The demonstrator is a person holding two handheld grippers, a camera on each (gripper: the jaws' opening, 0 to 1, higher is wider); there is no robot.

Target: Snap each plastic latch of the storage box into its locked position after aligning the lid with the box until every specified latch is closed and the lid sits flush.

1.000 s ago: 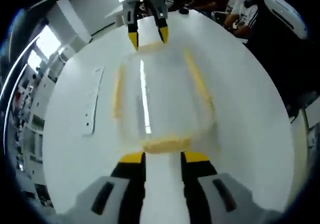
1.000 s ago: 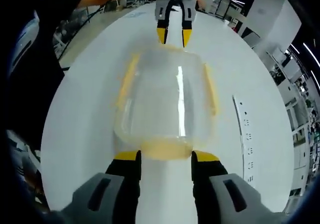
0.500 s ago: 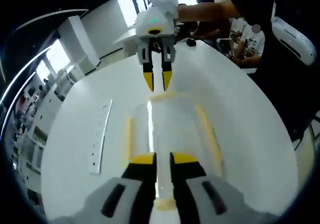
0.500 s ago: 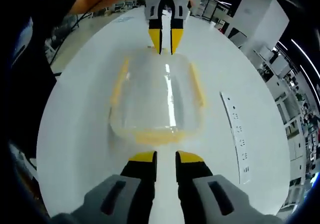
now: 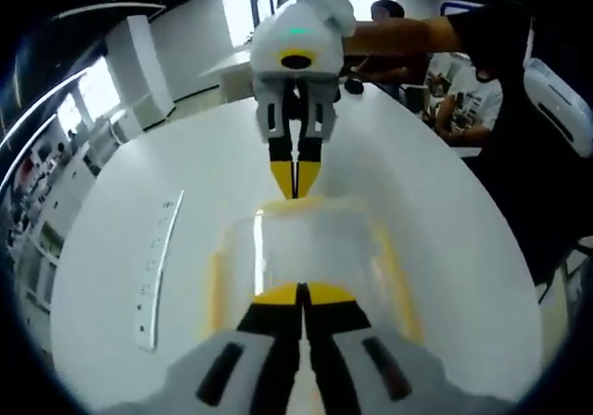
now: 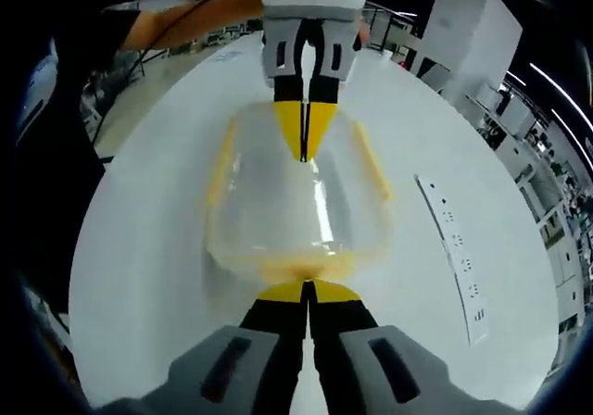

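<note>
A clear storage box [image 5: 310, 248] with a see-through lid and yellow latches along its rim stands on the round white table [image 5: 120, 202]. My left gripper [image 5: 301, 293] is shut, its yellow tips low over the near end of the lid. Opposite it, my right gripper [image 5: 295, 188] is shut too, tips down at the far end's yellow latch [image 5: 292, 206]. From the right gripper view, the box [image 6: 278, 211] lies between the two grippers. There my right gripper [image 6: 307, 291] rests at the near yellow latch [image 6: 295, 269], and my left gripper [image 6: 303, 151] points down onto the lid.
A white power strip [image 5: 153, 267] lies on the table beside the box, also seen as the power strip [image 6: 454, 257]. A person's arm [image 5: 398, 35] holds the far gripper. Other people [image 5: 459, 100] sit beyond the table's far edge.
Both grippers' jaws have gone from open to shut. Both have moved in closer over the two ends of the box.
</note>
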